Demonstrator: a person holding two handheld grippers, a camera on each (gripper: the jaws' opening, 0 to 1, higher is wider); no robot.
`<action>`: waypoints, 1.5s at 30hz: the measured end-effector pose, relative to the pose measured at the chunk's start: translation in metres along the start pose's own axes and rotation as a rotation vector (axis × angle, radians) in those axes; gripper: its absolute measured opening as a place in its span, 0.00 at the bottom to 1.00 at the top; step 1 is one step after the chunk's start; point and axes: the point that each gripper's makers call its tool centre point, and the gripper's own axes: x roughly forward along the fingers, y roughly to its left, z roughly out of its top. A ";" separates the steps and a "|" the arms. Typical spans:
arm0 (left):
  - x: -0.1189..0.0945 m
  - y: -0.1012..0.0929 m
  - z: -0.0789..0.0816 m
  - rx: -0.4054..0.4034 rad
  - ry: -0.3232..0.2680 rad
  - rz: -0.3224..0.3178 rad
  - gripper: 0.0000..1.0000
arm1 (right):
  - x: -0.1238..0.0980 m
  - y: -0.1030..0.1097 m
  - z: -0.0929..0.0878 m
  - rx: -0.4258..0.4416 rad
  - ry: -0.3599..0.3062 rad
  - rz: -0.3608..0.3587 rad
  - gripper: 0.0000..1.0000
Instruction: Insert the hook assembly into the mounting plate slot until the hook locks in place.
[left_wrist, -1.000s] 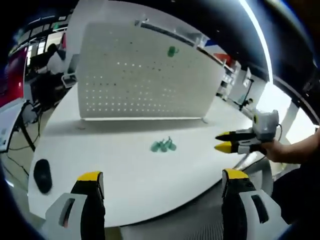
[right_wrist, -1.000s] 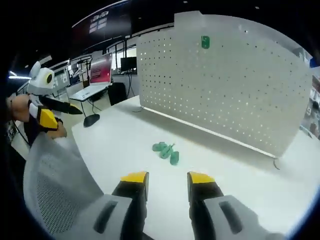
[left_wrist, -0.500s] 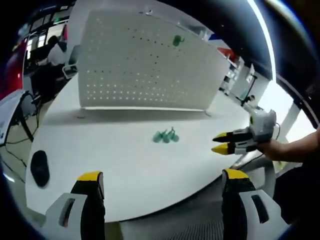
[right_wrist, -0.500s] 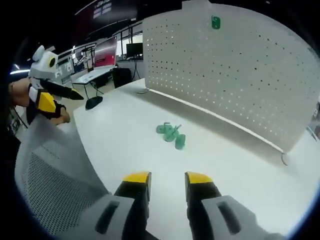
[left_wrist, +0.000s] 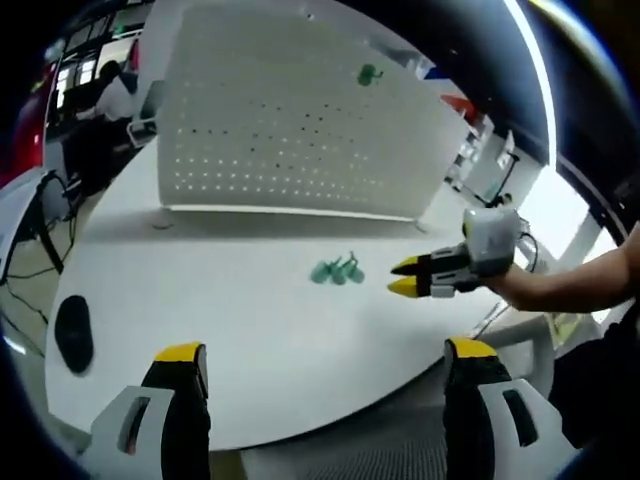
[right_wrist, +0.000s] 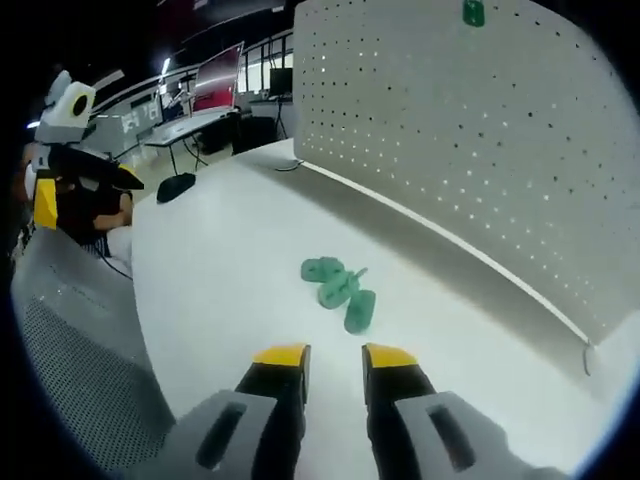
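1. In the left gripper view, the left hand-held gripper (left_wrist: 325, 350) stands at 6 o'clock with its two yellow-tipped jaws spread wide apart, nothing between them, above the near edge of the white bench (left_wrist: 200, 310).
2. In the same view, the right hand-held gripper (left_wrist: 404, 277) comes in from 3 o'clock, carried by a person's hand (left_wrist: 520, 288); its yellow tips sit close together, just to the right of the hooks.
3. In the right gripper view, the right hand-held gripper (right_wrist: 335, 356) rises at 6 o'clock with only a narrow gap between its jaws, and it grips nothing.
4. A small cluster of green hooks (right_wrist: 338, 288) lies on the bench at the centre of that view, just beyond the jaw tips and not touching them; in the left gripper view, the cluster (left_wrist: 337, 271) lies near the middle.
5. The white perforated mounting plate (right_wrist: 480, 150) stands upright at the far side of the bench, with one green hook (right_wrist: 473, 12) fixed near its top edge at 12 o'clock.
6. A dark computer mouse (left_wrist: 73, 333) rests on the bench at 9 o'clock in the left gripper view.
7. The left hand-held gripper appears at 9 o'clock in the right gripper view.
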 end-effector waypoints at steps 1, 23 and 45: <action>0.000 0.001 0.000 -0.001 0.000 0.002 1.00 | 0.005 -0.001 0.003 0.000 0.002 0.000 0.18; -0.002 0.020 0.000 -0.048 -0.013 0.034 0.99 | 0.054 -0.016 0.022 0.014 0.049 0.000 0.06; -0.006 0.017 0.005 -0.048 -0.032 0.034 0.98 | 0.032 -0.041 0.029 0.046 0.011 -0.097 0.00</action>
